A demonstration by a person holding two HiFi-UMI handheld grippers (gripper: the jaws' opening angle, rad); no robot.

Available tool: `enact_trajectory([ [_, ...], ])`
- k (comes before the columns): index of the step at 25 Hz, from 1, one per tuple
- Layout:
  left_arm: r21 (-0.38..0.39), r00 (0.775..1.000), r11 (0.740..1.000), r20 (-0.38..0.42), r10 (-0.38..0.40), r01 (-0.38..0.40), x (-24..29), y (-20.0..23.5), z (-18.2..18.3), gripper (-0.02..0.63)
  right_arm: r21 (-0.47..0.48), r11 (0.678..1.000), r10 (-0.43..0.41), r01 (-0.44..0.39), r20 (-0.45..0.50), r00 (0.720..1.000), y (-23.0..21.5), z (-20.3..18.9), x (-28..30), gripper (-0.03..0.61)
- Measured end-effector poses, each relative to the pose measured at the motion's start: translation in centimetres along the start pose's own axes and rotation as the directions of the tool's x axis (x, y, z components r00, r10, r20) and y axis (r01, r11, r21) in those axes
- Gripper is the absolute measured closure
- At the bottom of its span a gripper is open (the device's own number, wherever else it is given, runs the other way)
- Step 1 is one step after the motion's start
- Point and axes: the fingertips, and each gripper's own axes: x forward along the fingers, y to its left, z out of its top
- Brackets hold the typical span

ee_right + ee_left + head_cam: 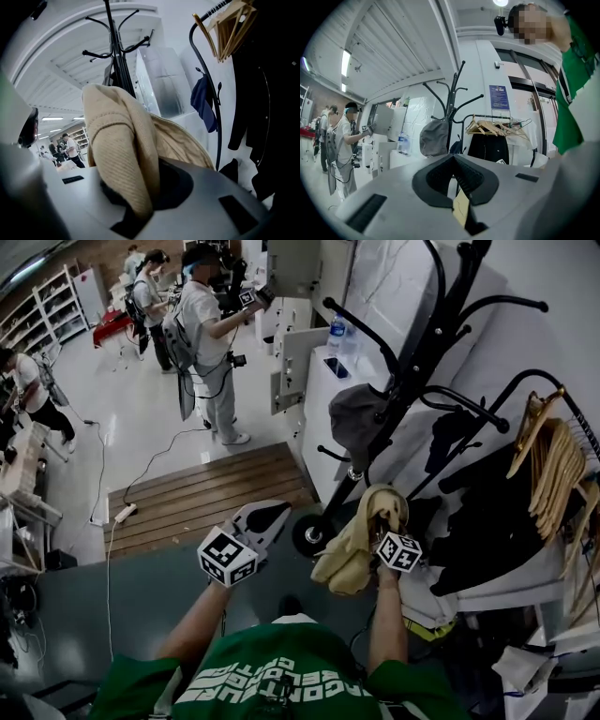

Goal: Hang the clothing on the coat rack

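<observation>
loosely bunched tan ribbed garment [349, 557], clamped in right gripper [140, 192]

From the head view we look steeply down from above toward the coat rack [405, 381]. The left gripper view faces this rack about level, from some way off. The right gripper view stands nearer, with the beige garment [122, 154] close before its lens. All three views share the rack and the wooden hangers [548, 474].
</observation>
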Motion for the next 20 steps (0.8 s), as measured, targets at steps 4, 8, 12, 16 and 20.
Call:
enact_trajectory([
  [4,-0.002,1.0,1.0,-0.007,0.007,-0.007,0.7,0.1,-0.5,0.611,0.017,1.0,0.005,-0.004,-0.035,0.999,-0.7,-1.6,2.2,0.531],
  [8,-0.006,1.0,1.0,-0.013,0.016,-0.016,1.3,0.4,-0.9,0.611,0.035,0.999,0.008,-0.006,-0.063,0.998,-1.3,-2.7,3.7,0.531],
  [12,-0.015,1.0,1.0,-0.016,0.026,-0.026,1.8,0.6,-1.4,0.611,0.047,0.999,0.015,-0.011,-0.083,0.996,-1.6,-3.5,4.9,0.531],
  [16,-0.024,0.999,0.999,-0.012,0.035,-0.035,2.2,0.6,-1.8,0.611,0.053,0.999,0.009,-0.004,-0.107,0.994,-2.4,-4.5,6.1,0.531],
  [20,-0.035,0.999,0.998,-0.013,0.046,-0.047,2.1,0.6,-2.2,0.611,0.056,0.998,0.001,0.007,-0.149,0.989,-3.3,-6.6,7.1,0.531],
])
